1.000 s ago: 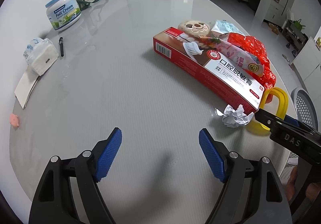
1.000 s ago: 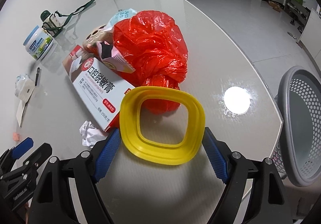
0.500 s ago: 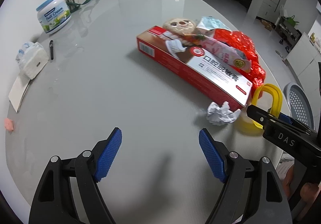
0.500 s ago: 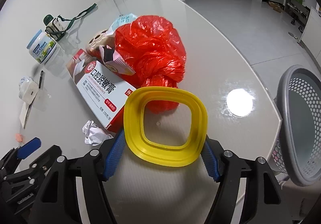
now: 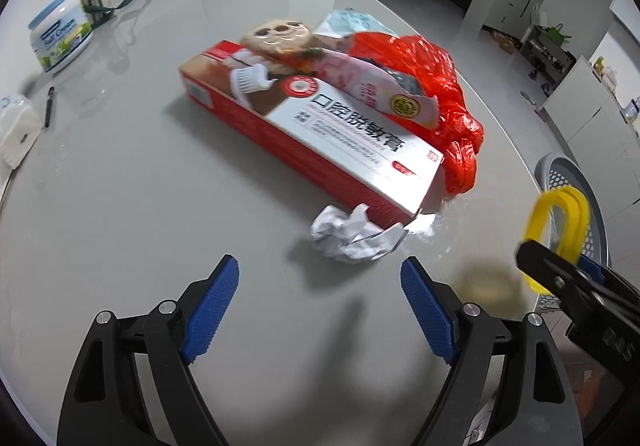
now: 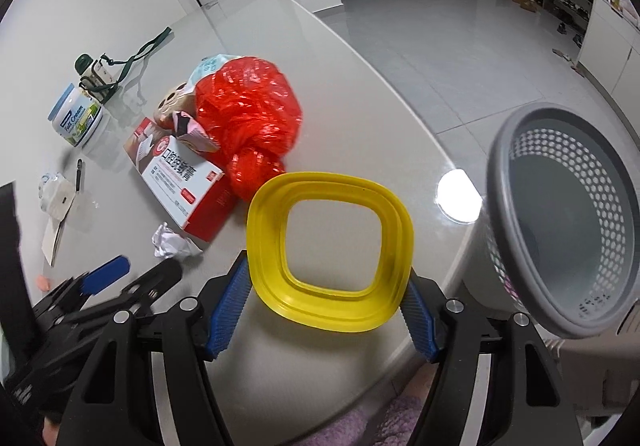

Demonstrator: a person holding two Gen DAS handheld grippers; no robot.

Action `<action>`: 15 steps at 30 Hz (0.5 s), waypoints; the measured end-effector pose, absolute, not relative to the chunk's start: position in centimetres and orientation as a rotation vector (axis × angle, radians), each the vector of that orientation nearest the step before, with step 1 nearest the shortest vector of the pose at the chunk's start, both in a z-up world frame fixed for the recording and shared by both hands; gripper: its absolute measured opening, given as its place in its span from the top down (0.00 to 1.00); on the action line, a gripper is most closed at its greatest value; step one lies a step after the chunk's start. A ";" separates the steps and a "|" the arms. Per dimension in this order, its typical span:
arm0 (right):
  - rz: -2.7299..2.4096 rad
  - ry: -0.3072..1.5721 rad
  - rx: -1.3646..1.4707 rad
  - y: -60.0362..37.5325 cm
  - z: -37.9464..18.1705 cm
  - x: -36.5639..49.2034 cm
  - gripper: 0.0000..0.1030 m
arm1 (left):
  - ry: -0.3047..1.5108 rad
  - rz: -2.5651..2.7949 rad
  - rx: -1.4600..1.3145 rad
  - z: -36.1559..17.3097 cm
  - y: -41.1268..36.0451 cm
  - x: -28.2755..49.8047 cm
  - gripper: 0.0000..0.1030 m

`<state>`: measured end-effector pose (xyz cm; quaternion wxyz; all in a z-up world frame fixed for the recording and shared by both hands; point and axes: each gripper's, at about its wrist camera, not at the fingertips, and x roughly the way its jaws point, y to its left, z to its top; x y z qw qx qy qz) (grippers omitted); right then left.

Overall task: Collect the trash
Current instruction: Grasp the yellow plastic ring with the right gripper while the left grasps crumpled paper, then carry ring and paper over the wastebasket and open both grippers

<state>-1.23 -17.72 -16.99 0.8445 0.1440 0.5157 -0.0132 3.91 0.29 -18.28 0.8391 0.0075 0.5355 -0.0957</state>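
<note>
The right gripper [image 6: 326,310] is clamped on a yellow ring [image 6: 329,250] lifted off the desk [image 6: 360,94] beside the gray basket [image 6: 568,222], likely to bin it. The left gripper [image 5: 320,310], empty, is spreading near crumpled paper [image 5: 352,232], well short of that basket.

Both views are bright and evenly lit from overhead; a round lamp glare [image 6: 459,201] burns white on the glossy table [image 6: 360,94] at right of centre; soft shadows lie under the blue pads in the left view's lower half; fisheye bending and dark vignette mark every corner; motion blur smears the yellow ring [image 5: 560,222] at right.
</note>
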 end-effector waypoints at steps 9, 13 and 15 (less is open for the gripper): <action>-0.048 1.090 0.330 -19.0 -17.2 -2.2 0.35 | 1.136 -0.212 0.018 -19.4 -1.0 5.0 0.47; -0.043 1.088 0.334 -19.0 -17.1 -2.3 0.35 | 1.138 -0.225 0.003 -19.2 -0.8 4.9 0.64; -0.040 1.087 0.335 -18.8 -17.1 -2.1 0.35 | 1.138 -0.226 -0.005 -19.0 -0.5 4.7 0.65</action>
